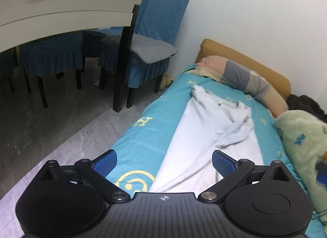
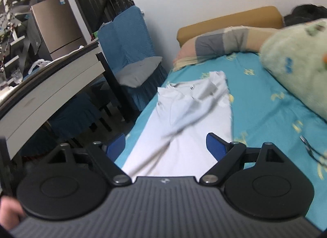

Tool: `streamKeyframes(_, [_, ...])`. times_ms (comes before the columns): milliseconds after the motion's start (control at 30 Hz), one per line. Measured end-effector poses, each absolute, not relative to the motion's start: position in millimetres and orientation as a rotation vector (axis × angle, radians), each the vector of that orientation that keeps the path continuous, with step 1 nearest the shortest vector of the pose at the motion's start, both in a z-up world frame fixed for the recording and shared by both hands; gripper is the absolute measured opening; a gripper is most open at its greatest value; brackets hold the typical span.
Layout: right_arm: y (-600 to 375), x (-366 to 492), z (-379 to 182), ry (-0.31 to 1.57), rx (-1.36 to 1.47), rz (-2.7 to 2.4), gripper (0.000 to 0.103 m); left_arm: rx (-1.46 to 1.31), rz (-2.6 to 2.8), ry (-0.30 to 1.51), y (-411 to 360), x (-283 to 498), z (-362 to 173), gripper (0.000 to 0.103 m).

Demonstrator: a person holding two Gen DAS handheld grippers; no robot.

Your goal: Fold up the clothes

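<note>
A: Both tongs hang spread wide over the near end of the bed [image 1: 143, 135], grasping nothing: the left tongs [image 1: 164, 164] and the right tongs [image 2: 165, 146] each show blue pads well apart with cloth in the gap between.

B: And the garment?

A: The white shirt [image 1: 204, 135] lies lengthwise on the turquoise sheet, collar at the far end toward the striped bolster pillow [image 1: 245, 80]. One sleeve [image 1: 235, 133] is laid across the body, so the sides look partly drawn in, judging by that alone.

B: How would you handle it well from here?

A: My guess: take the hem corners, one per side, pinch only the layers meant to travel, keep the cloth taut and level so the crossed sleeve doesn't slip.

B: Any containers about?

A: None on the bed. The green blanket [image 1: 302, 142] sits beside the shirt; a grey cushion [image 1: 151, 49] rests on the blue chair [image 1: 155, 23].
</note>
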State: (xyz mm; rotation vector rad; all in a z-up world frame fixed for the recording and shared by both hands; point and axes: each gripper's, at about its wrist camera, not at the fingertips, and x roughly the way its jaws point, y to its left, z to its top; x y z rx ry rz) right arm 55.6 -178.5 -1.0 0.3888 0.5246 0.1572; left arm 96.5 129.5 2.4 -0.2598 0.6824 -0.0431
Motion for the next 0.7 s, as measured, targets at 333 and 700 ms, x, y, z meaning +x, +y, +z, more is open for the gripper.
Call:
streamKeyframes(333, [-205,-15,-2,0.538,0.463,0.174,0.087,-0.535,-0.297,0.824,226,79,19,0.098])
streamKeyframes(700, [-204,-21,-15,0.579,0.509,0.152,0.087,-0.580,-0.298,0.940,352,63,-42,0.078])
